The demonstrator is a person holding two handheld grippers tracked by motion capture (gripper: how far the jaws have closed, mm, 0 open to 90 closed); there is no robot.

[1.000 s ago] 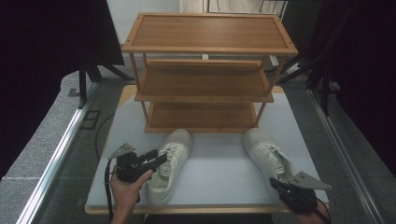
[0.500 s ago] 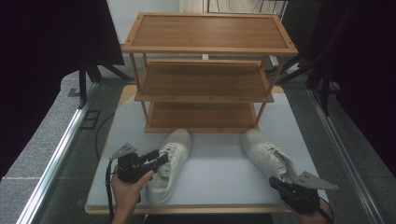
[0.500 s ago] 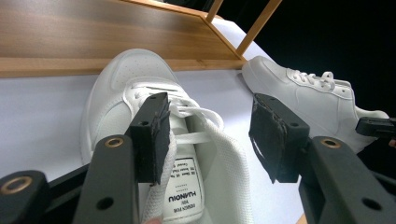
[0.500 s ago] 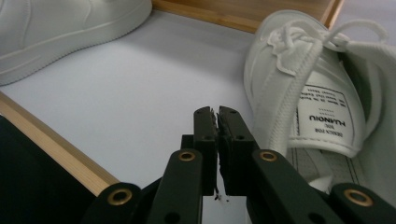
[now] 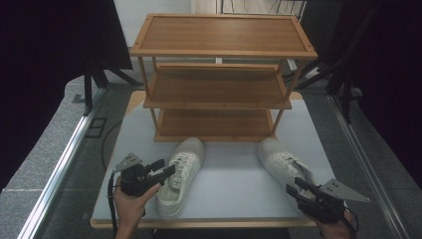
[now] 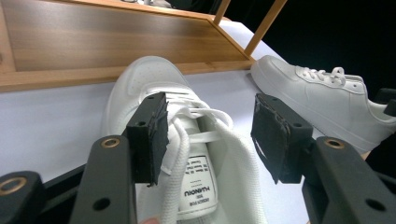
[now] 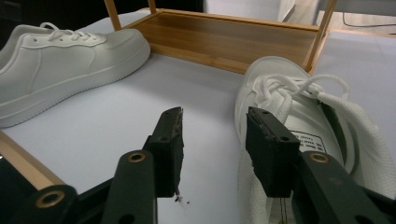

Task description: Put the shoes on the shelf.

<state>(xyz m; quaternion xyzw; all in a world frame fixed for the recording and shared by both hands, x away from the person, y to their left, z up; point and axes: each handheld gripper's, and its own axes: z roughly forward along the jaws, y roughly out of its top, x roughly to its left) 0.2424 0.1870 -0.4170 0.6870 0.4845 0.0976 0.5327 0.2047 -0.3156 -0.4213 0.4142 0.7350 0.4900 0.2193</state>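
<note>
White left shoe (image 6: pixel 187 154) between spread left gripper (image 6: pixel 208 133) jaws (holding nothing); right gripper (image 7: pixel 212 144) parted, empty, beside right shoe (image 7: pixel 303 126).

Right shoe (image 5: pixel 284 164) heel hidden behind right claw (image 5: pixel 298 191) in high view

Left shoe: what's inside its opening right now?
Inside the left shoe the tongue with a printed label and loose laces show. The insole deeper in is hidden by the tongue. The left gripper is open above it.
</note>
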